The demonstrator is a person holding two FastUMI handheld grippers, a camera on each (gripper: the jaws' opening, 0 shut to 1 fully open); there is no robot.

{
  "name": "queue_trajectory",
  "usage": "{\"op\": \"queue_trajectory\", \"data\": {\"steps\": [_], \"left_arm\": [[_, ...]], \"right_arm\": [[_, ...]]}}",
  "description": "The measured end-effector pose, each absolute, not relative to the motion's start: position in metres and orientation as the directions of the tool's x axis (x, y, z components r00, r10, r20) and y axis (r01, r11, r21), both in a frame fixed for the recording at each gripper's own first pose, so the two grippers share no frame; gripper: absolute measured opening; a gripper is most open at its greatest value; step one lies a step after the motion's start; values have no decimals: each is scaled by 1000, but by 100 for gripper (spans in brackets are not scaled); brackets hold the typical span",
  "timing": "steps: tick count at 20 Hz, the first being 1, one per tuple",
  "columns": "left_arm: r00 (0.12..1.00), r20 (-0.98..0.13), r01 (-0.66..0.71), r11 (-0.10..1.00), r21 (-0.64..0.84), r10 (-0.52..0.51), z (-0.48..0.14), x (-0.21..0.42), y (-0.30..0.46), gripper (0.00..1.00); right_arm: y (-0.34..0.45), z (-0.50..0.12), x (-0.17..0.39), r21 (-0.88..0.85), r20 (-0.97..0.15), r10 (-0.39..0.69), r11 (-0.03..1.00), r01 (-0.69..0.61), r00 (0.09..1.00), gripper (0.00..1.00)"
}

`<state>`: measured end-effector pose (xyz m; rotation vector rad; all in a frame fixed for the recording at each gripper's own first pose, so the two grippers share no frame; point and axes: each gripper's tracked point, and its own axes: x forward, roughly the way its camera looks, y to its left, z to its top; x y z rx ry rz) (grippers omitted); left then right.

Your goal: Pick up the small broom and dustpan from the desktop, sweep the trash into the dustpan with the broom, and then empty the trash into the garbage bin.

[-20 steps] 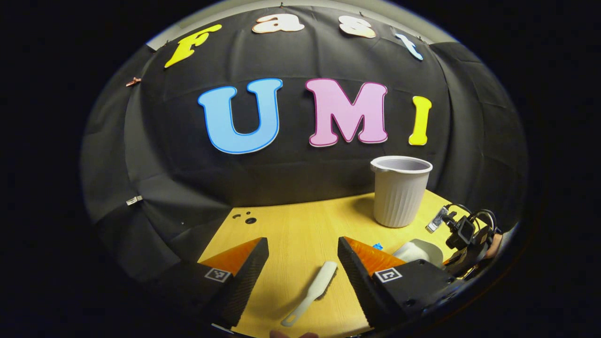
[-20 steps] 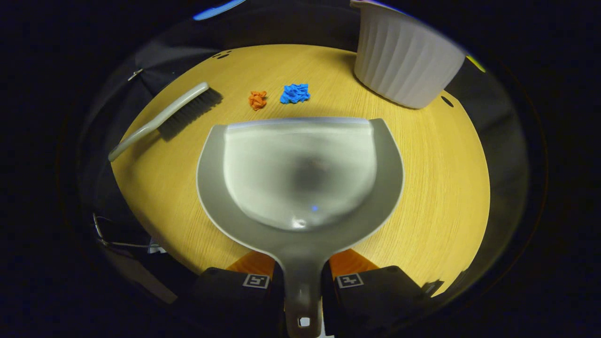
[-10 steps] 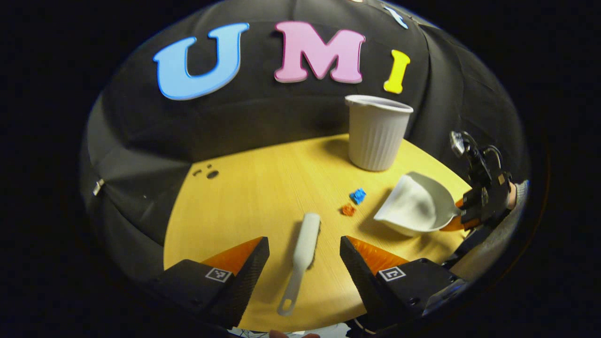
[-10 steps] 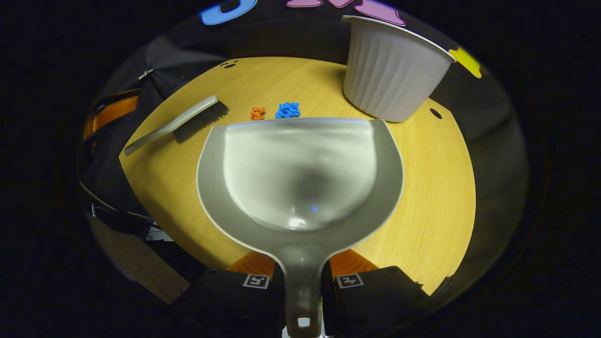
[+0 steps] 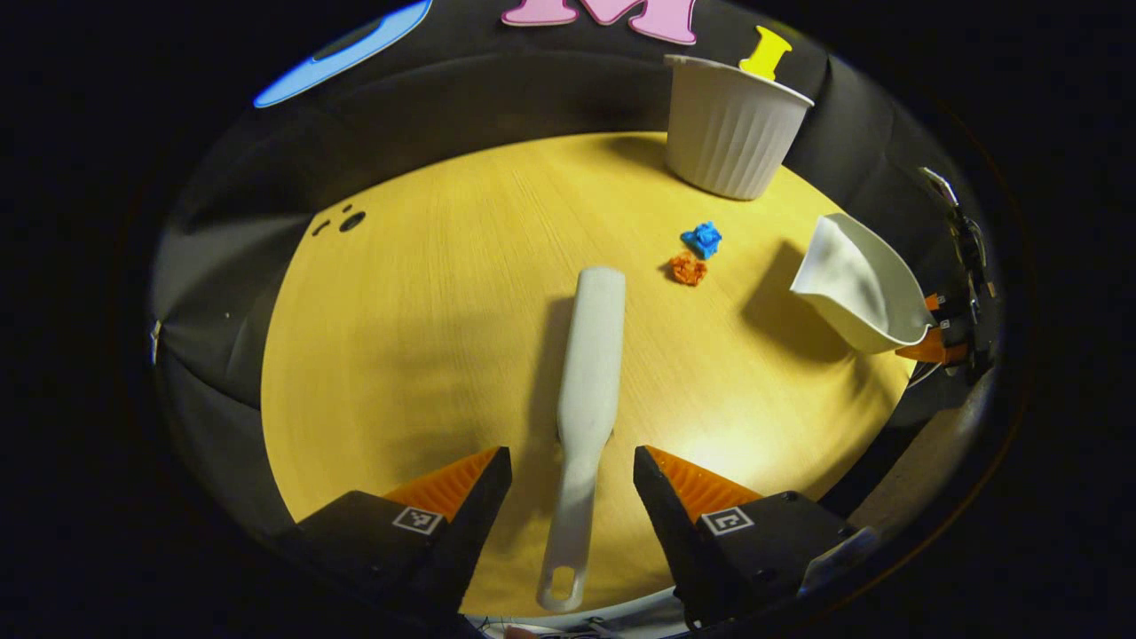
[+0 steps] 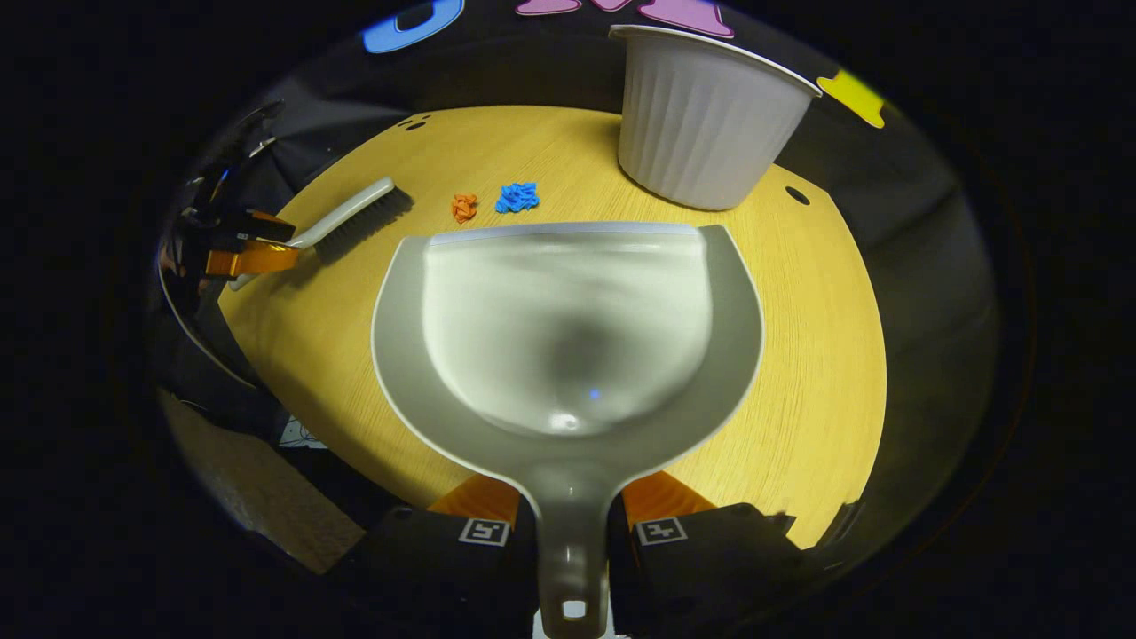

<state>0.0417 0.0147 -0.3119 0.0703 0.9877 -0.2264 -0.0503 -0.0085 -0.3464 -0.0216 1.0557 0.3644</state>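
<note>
The white broom [image 5: 590,373] lies on the yellow desktop [image 5: 417,302], its handle pointing toward me. My left gripper [image 5: 570,457] is open, one finger on each side of the handle, not touching it. A blue scrap [image 5: 703,238] and an orange scrap [image 5: 688,268] lie just beyond the brush head. My right gripper [image 6: 572,519] is shut on the handle of the grey dustpan [image 6: 568,328], which it holds above the desk. The scraps [image 6: 516,197] [image 6: 463,207] lie past the pan's front lip. The broom [image 6: 355,213] and the left gripper [image 6: 248,253] are at the left of the right gripper view.
The white ribbed garbage bin [image 5: 732,124] [image 6: 706,115] stands upright at the desk's far right, beyond the scraps. Small cable holes [image 5: 351,220] mark the far left of the desktop. The lifted dustpan [image 5: 856,284] and the right gripper [image 5: 941,328] are at the right edge.
My left gripper has tipped downward and moved forward, so the broom's handle now lies between its open fingers. The right gripper, still holding the dustpan, has drifted slightly.
</note>
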Motion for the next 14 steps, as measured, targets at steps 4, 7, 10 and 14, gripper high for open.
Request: {"op": "queue_trajectory", "data": {"steps": [4,7,10,14], "left_arm": [[470,-871,231,972,-34,-142,-337,52,16,88],[429,-894,242,970,-25,-130,-348,55,19,83],[409,-902,265,964,-25,-136,-350,58,12,75],[393,-911,253,967,-23,-125,-350,56,10,67]], "right_arm": [[-14,-347,-59,151,-858,274,943,-296,434,37],[-17,-348,-63,149,-861,268,946,-289,432,37],[-21,-347,-67,150,-864,262,949,-278,430,37],[-22,-347,-66,160,-862,268,949,-271,430,37]]}}
